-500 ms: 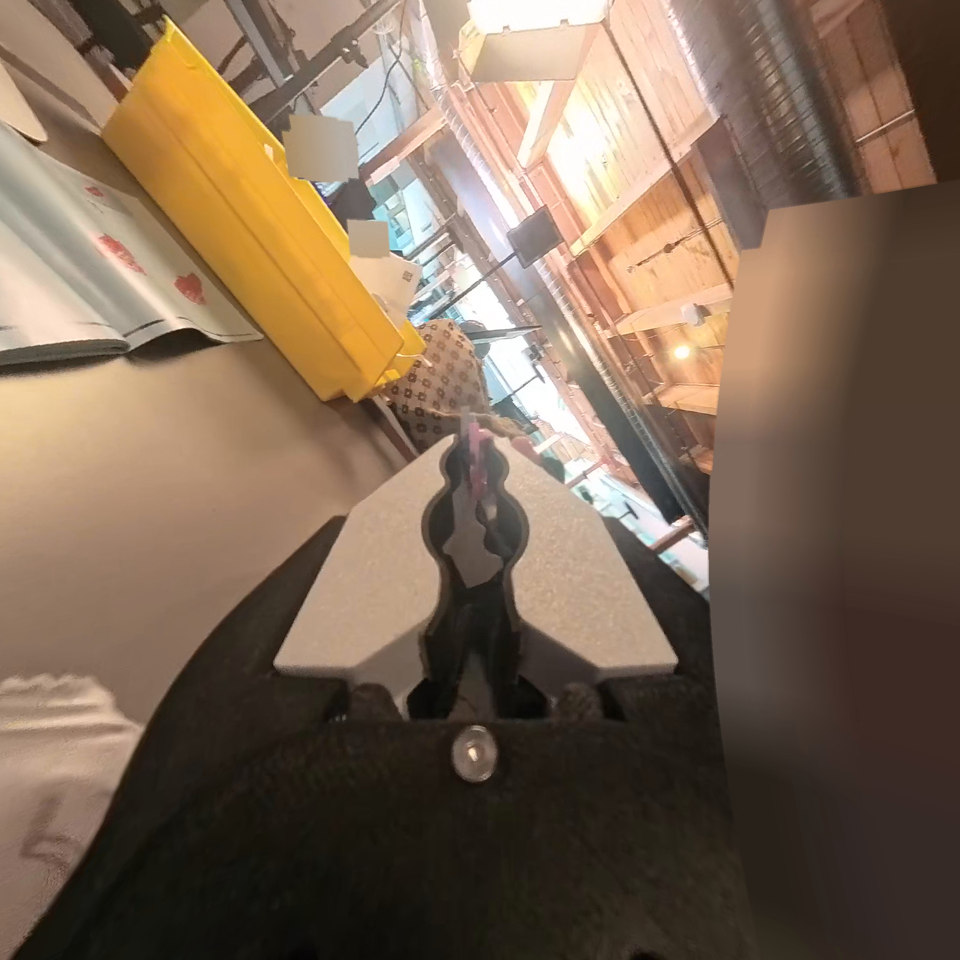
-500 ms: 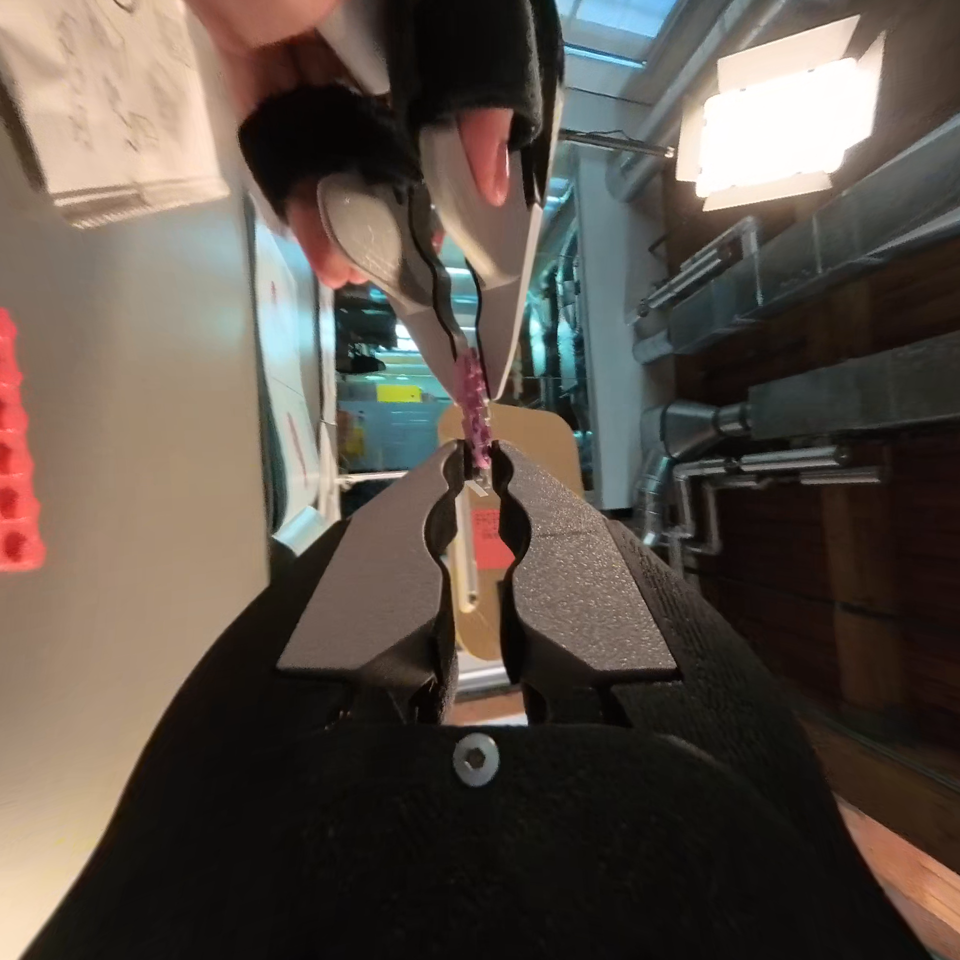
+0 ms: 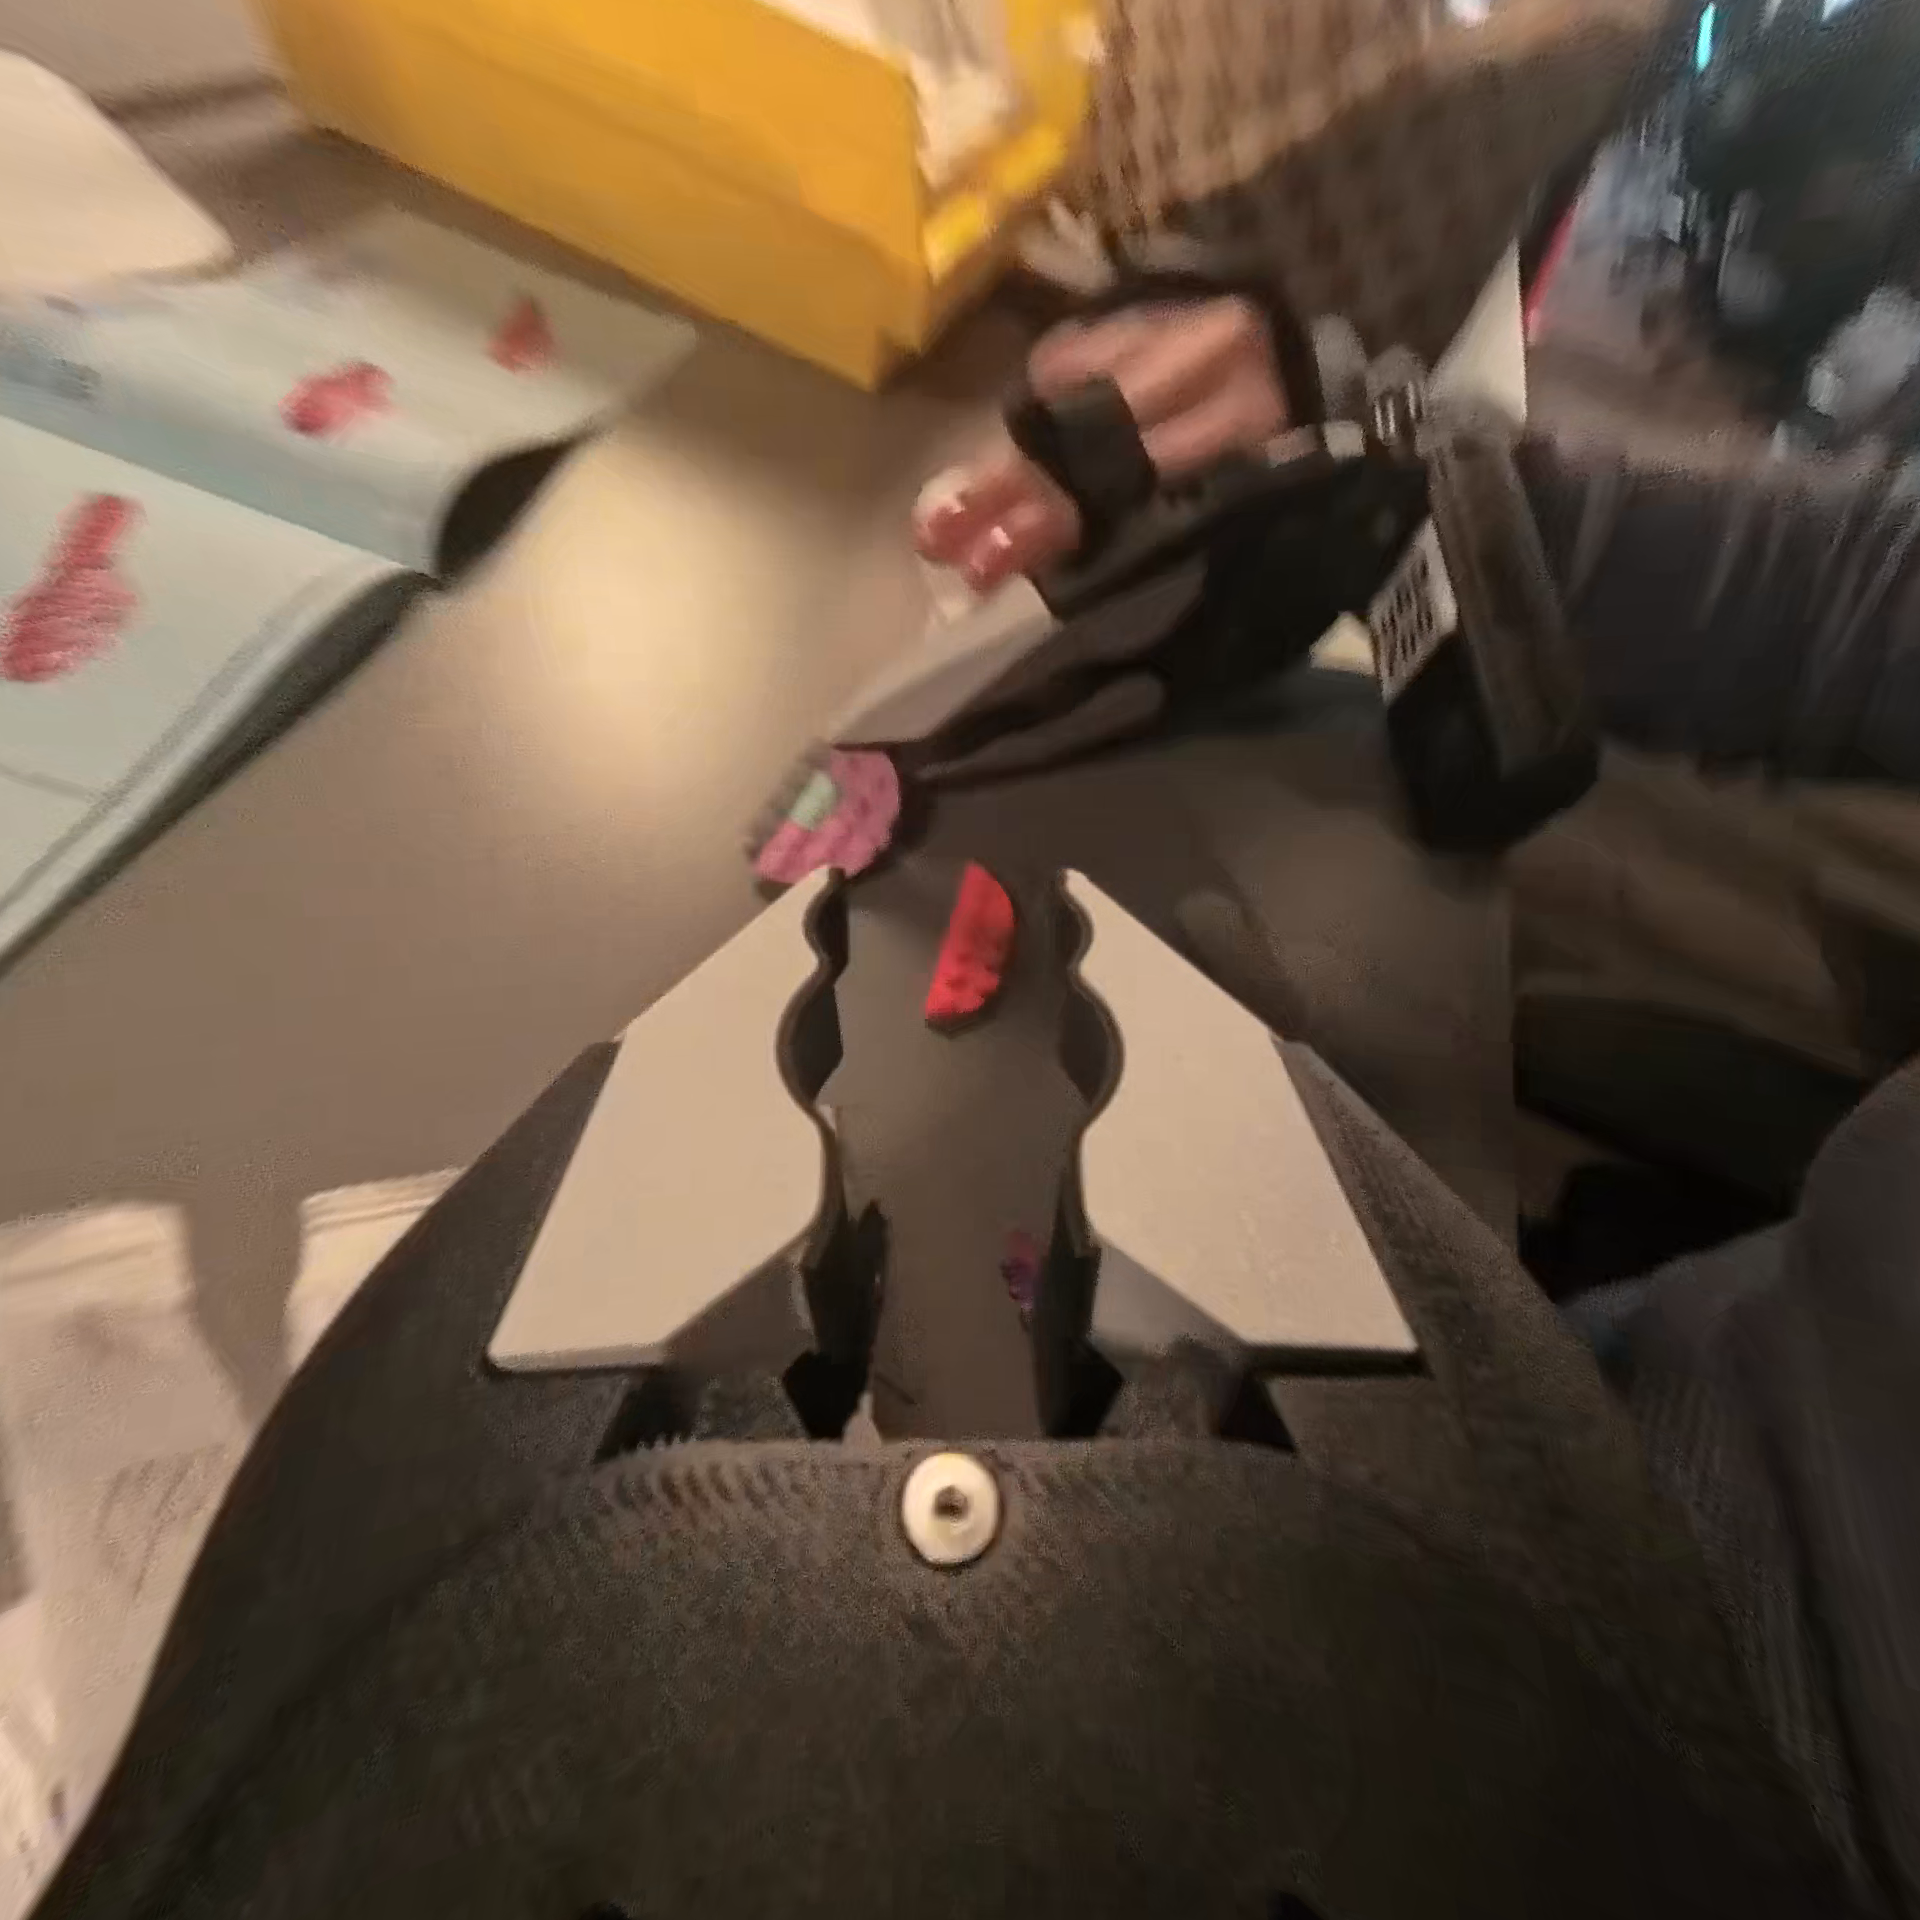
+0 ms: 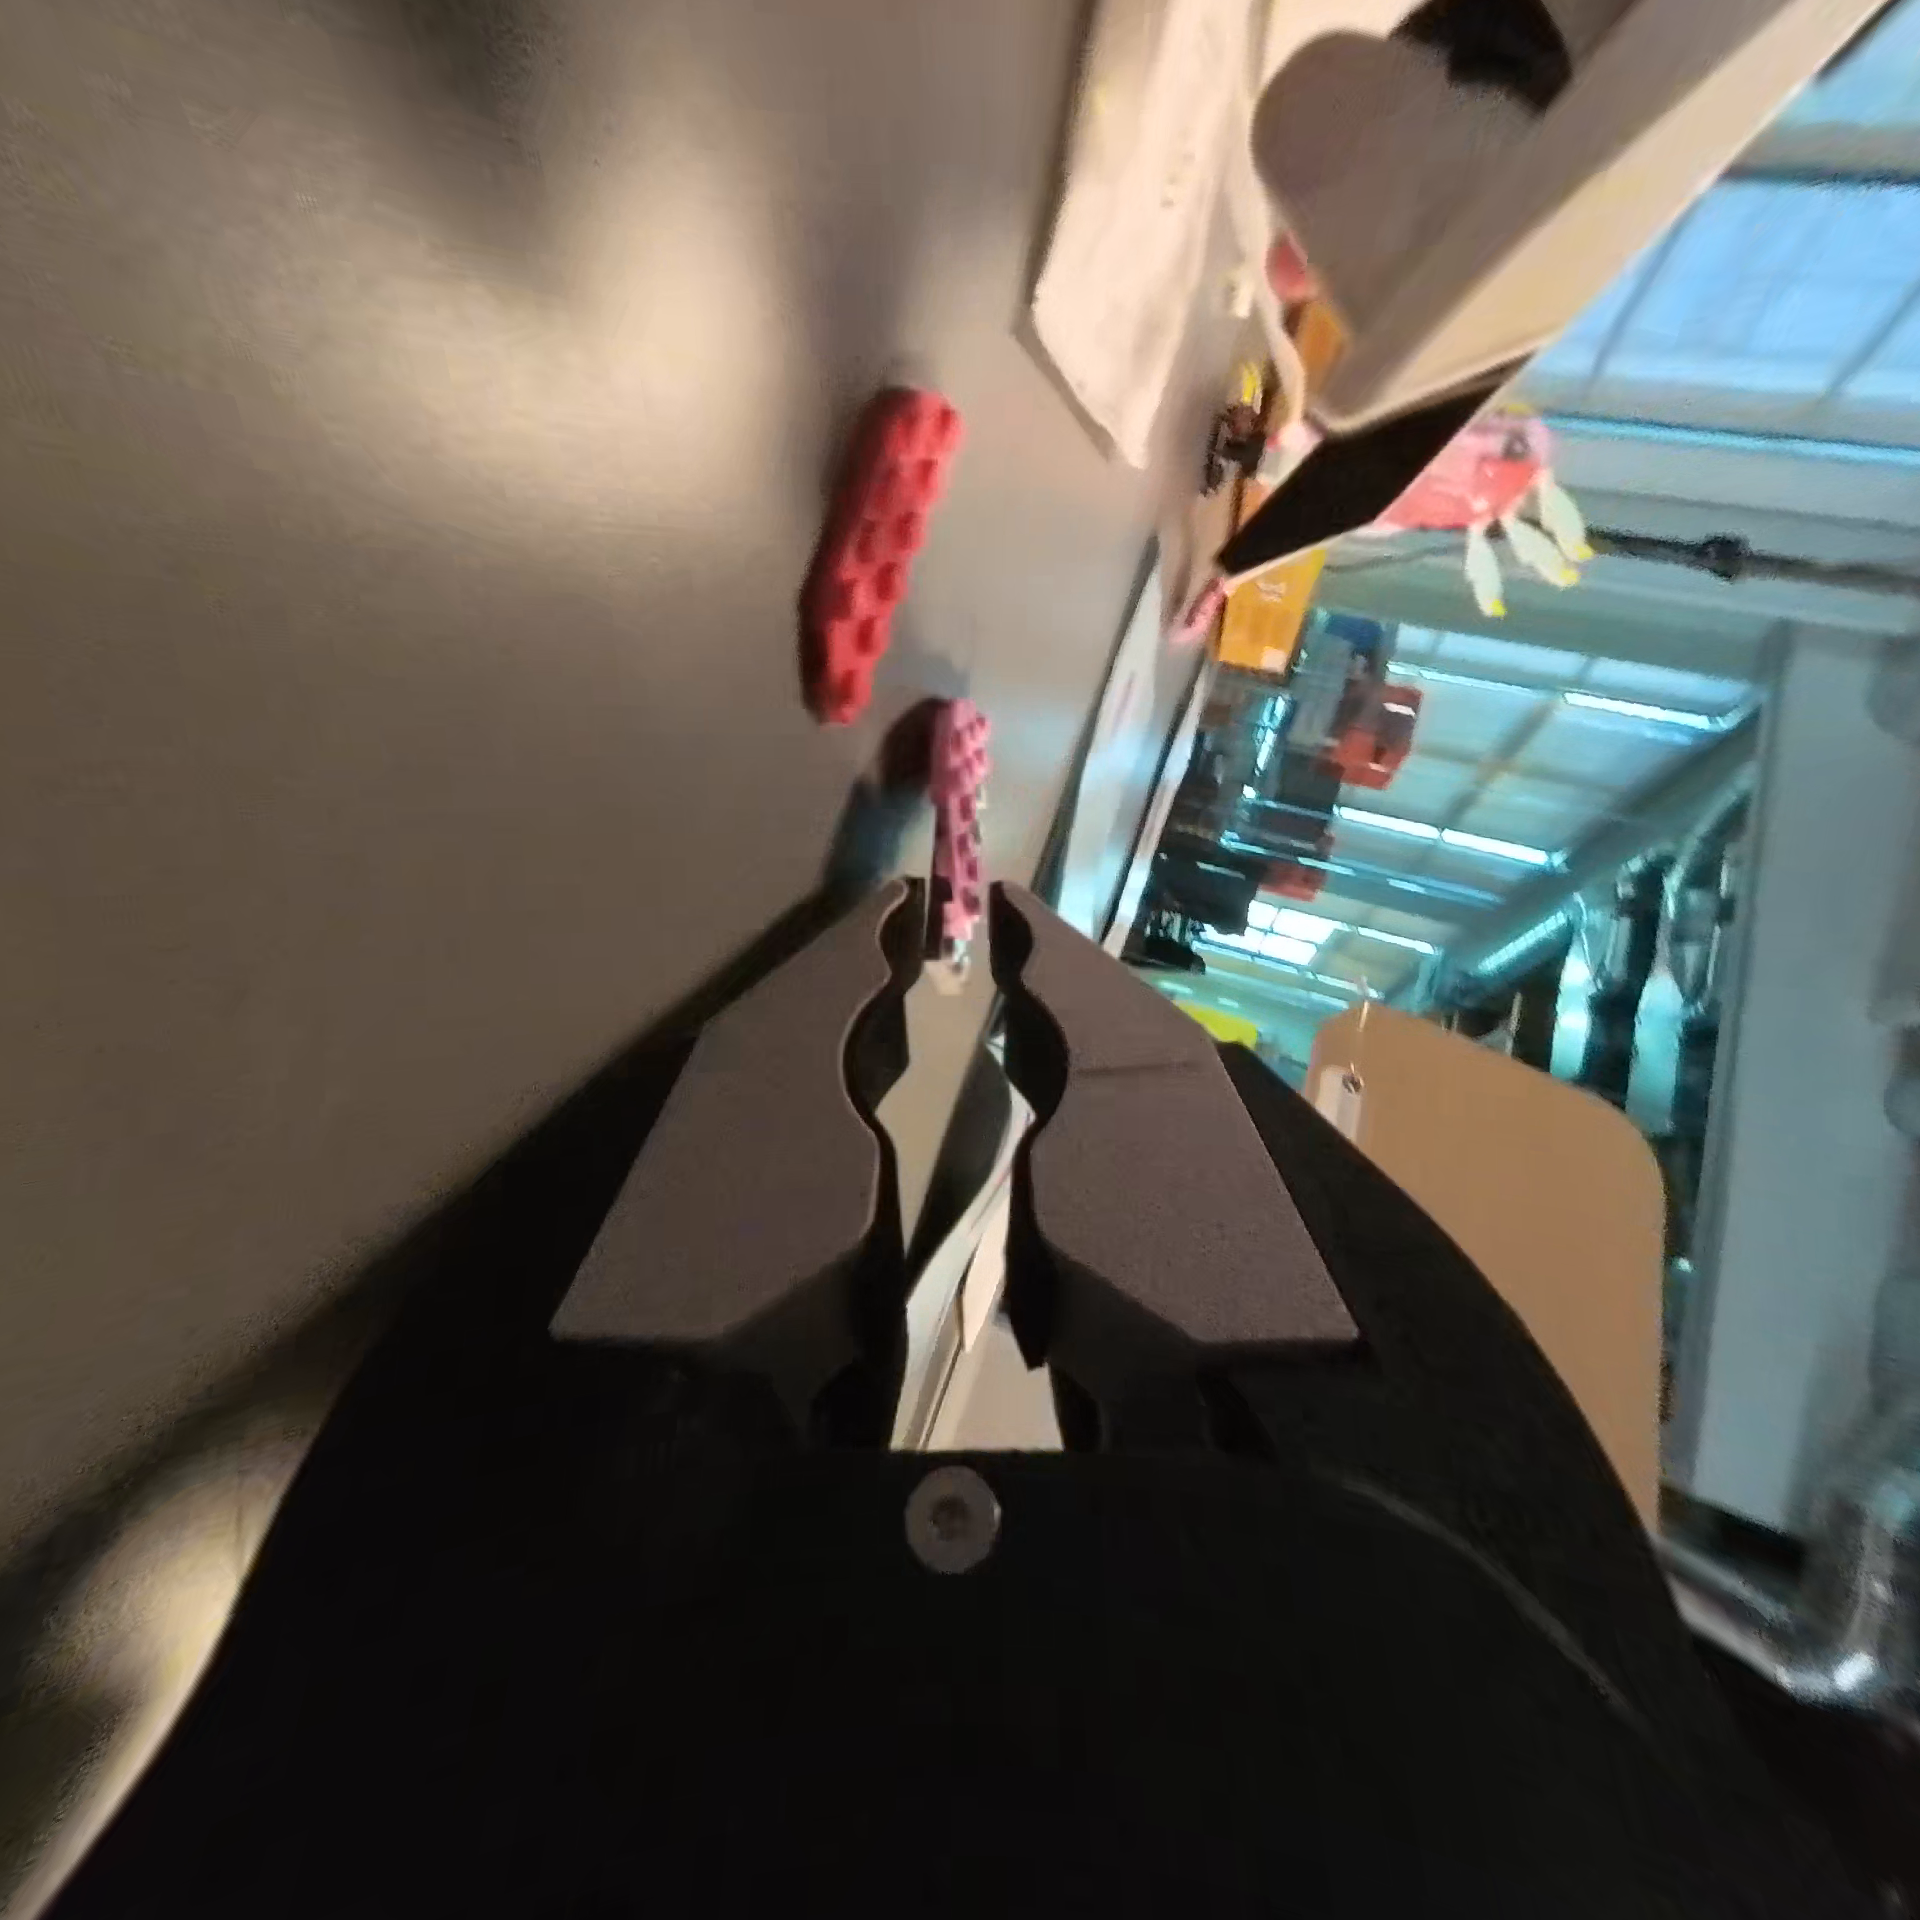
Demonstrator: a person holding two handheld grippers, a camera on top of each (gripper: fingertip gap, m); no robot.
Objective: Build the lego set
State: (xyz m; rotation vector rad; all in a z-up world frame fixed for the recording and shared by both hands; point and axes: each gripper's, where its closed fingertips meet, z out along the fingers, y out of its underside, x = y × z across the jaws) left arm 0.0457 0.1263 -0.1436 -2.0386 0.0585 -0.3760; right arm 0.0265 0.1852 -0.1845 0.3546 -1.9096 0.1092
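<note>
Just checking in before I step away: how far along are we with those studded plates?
Done: the left tongs stand open, holding nothing. In hand: the right tongs grip the pink studded plate above the table. Left: the red studded plate lies on the table, untouched.

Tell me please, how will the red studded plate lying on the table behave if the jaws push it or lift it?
The red studded plate looks like thin moulded plastic, so probably stiff and light. It lies flat on the grey table, so a push would likely slide it, not roll it. Its low edges may be hard to pinch.
</note>
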